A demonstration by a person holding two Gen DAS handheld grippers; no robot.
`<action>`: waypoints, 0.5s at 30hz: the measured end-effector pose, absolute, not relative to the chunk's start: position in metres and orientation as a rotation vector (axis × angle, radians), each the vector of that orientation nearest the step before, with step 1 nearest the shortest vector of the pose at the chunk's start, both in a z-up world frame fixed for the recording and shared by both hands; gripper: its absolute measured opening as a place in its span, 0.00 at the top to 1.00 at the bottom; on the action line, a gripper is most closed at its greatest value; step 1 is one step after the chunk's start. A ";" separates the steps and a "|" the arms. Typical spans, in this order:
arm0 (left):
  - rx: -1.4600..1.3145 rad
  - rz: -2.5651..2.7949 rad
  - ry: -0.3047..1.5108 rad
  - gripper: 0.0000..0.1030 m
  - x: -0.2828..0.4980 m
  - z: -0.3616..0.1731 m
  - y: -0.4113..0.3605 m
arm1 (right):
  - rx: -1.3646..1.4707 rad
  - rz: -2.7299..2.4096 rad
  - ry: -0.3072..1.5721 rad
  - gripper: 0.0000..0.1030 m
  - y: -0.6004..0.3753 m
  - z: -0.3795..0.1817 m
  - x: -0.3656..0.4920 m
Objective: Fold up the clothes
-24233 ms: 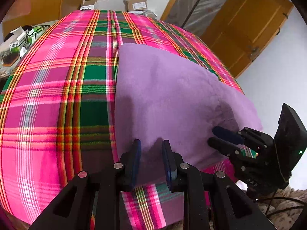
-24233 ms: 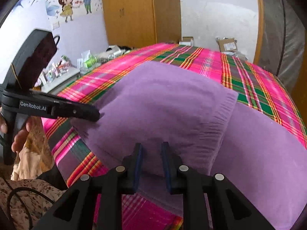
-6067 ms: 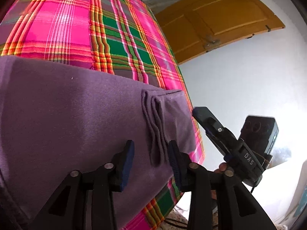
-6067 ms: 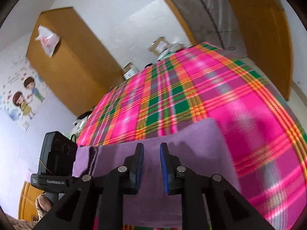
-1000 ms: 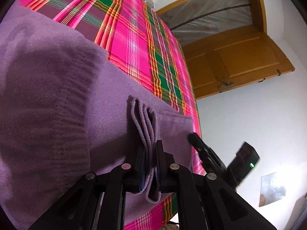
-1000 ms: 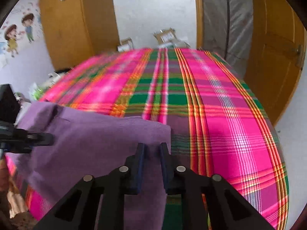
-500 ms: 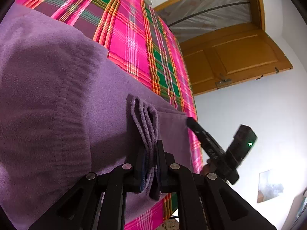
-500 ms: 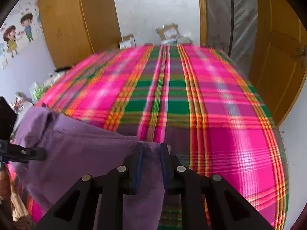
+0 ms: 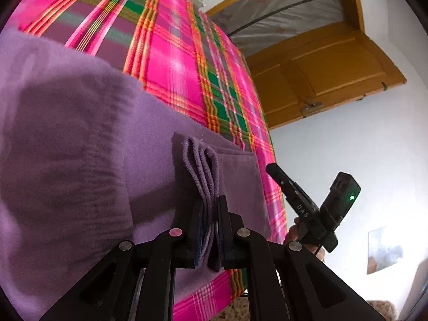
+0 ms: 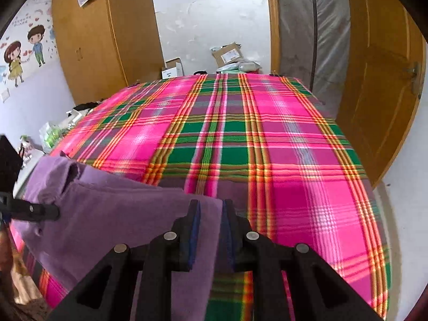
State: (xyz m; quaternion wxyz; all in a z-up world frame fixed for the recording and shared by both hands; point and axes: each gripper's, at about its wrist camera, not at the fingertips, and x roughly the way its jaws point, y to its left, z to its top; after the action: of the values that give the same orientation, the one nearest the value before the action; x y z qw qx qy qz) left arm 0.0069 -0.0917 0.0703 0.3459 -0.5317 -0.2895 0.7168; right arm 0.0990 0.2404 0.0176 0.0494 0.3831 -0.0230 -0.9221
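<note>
A purple knit garment (image 9: pixel 80 147) lies folded at the near side of a pink and green plaid bedspread (image 9: pixel 174 61). My left gripper (image 9: pixel 210 203) is shut on the garment's stacked edges, which stand up as several thin layers between the pads. To its right, my right gripper (image 9: pixel 272 169) is held by a hand past the cloth's right end. In the right wrist view my right gripper (image 10: pixel 210 206) is shut on the near right corner of the purple garment (image 10: pixel 120 214), raised a little off the plaid bedspread (image 10: pixel 267 147). My left gripper (image 10: pixel 50 211) pinches the cloth's left end.
The bed ends close on the right, beside an open wooden door (image 10: pixel 379 93) and a plastic-covered doorway (image 10: pixel 321 40). Cardboard boxes (image 10: pixel 227 52) stand past the far edge, a wooden wardrobe (image 10: pixel 93 40) is behind on the left, and small clutter (image 10: pixel 50 133) lines the left side.
The right gripper has come up a little with the garment's corner, so more plaid shows beyond the cloth. The left gripper keeps its hold in about the same place.
</note>
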 end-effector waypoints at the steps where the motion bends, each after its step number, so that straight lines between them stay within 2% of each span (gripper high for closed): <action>1: -1.394 1.861 -0.754 0.91 0.005 0.069 -0.093 | 1.168 -2.810 -0.057 0.83 0.240 0.017 0.101; 9: -1.311 1.908 -0.755 0.91 -0.005 0.093 -0.100 | 1.132 -2.746 -0.058 0.83 0.234 0.019 0.100; 12: -1.307 1.912 -0.707 0.83 -0.017 0.101 -0.090 | 1.154 -2.663 -0.071 0.83 0.230 0.012 0.102; 15: -1.356 1.867 -0.640 0.83 -0.037 0.103 -0.069 | 1.201 -2.630 -0.059 0.83 0.230 0.006 0.101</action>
State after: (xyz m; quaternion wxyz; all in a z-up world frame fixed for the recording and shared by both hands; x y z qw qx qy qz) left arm -0.0372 -0.0687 0.1032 0.3648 -0.5273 -0.2487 0.7260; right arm 0.1012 0.2303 0.0059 0.1246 0.4121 -0.0201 -0.9023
